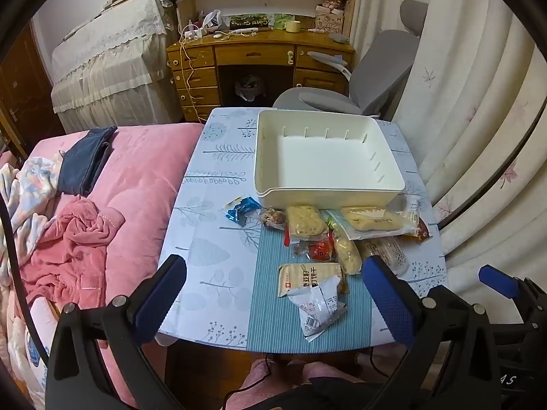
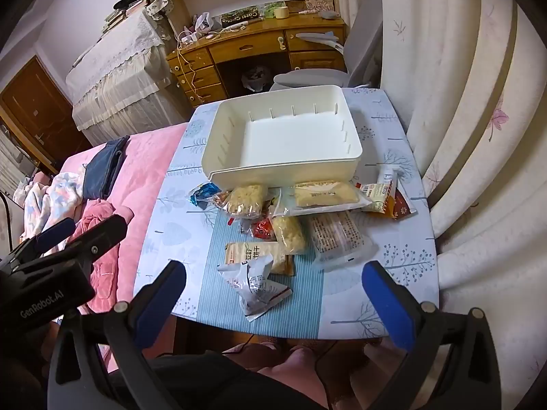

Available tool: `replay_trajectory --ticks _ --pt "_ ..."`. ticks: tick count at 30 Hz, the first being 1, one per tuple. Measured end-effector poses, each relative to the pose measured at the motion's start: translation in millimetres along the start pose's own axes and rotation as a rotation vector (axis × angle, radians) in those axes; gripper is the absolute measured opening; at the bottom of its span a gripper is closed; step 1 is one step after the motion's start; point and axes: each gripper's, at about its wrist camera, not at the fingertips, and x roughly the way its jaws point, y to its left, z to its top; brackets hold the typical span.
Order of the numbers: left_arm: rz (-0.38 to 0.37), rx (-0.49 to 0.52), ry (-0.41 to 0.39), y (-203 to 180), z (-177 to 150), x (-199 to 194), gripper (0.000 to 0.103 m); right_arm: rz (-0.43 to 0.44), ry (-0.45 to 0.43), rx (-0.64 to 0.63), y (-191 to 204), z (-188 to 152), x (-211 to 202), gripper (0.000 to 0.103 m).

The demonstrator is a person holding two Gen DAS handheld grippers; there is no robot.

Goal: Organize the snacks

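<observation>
A smooth white plastic bin (image 1: 324, 157), rectangular and slotted inside, is sitting empty at frame centre on the leaf-printed table (image 1: 205, 239). Just below it, crinkly snack packets (image 1: 318, 235) are lying heaped on a ribbed teal mat (image 1: 273, 321). The left gripper (image 1: 273, 283) and right gripper (image 2: 273, 287) are hovering at the bottom, jaws spread wide, grasping nothing.

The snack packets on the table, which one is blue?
The small blue packet at the far left end of the pile, just in front of the white bin's left corner. The other packets are yellow, beige, red, clear or white; none of them is blue.
</observation>
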Motion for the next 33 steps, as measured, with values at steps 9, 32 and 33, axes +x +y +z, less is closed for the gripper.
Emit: replay_trajectory --ticks 9,32,33 --pt "-0.002 -0.001 0.001 3.3 1.2 -2.3 0.102 0.006 -0.006 0.004 -2.5 1.6 1.7 0.103" --pt "0.000 0.013 0.012 3.1 -0.1 0.8 0.102 0.008 -0.004 0.008 -7.1 3.8 4.2 0.103" --pt "-0.005 0.014 0.012 3.4 0.3 1.3 0.102 0.008 -0.004 0.008 -6.9 3.4 3.9 0.103"
